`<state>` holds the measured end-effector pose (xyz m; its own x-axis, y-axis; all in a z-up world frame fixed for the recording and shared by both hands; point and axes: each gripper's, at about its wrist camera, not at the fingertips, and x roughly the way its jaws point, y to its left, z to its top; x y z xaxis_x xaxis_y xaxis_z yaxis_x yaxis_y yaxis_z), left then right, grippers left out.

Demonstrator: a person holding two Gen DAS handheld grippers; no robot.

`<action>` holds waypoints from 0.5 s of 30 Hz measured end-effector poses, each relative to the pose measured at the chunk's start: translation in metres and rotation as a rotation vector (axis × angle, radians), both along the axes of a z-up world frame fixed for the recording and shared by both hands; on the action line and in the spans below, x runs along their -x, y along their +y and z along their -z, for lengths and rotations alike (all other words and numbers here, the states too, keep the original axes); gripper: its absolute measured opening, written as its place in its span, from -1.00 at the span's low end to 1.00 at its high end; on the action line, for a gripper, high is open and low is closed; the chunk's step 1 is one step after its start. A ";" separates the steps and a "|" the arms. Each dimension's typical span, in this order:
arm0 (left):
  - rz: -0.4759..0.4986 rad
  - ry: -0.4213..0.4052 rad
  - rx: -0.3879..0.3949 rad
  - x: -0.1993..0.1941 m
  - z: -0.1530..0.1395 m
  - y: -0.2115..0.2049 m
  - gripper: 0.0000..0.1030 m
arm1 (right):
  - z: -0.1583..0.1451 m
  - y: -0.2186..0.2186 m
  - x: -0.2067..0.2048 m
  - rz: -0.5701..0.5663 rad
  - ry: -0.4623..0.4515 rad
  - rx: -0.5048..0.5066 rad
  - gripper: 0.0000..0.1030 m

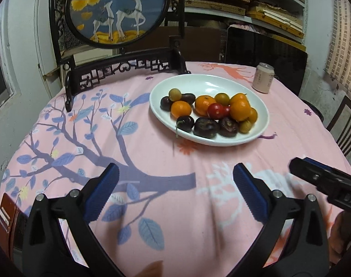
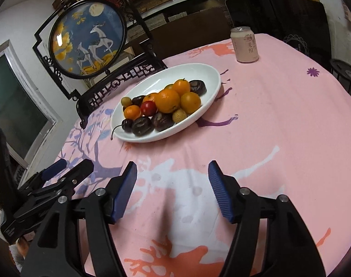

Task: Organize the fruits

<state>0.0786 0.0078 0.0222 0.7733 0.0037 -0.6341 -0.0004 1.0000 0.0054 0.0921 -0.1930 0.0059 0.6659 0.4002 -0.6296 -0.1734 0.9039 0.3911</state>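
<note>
On pink tablecloth, left wrist view: white oval plate sits mid-table, piled with oranges, dark plums, red tomato, few small yellowish fruits. Pink can just behind plate, right side. Left gripper spread wide, nothing between pads, well short of plate.

Right wrist view: same plate, fruit heaped in it. Right gripper parted too, empty, hovering over cloth. Deer screen behind.
</note>
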 end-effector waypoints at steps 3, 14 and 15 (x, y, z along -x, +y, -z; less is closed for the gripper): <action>0.021 -0.034 -0.038 0.010 -0.006 -0.008 0.96 | -0.008 0.006 0.010 -0.001 -0.057 0.041 0.30; 0.006 -0.074 -0.057 0.024 -0.017 -0.014 0.96 | -0.020 0.000 0.018 0.039 -0.122 0.056 0.55; 0.005 -0.076 -0.056 0.024 -0.017 -0.014 0.96 | -0.020 -0.001 0.019 0.045 -0.124 0.058 0.55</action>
<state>0.0542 -0.0058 0.0392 0.8190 0.0335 -0.5728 0.0020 0.9981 0.0611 0.0734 -0.1939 0.0261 0.7561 0.3334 -0.5631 -0.1760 0.9324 0.3157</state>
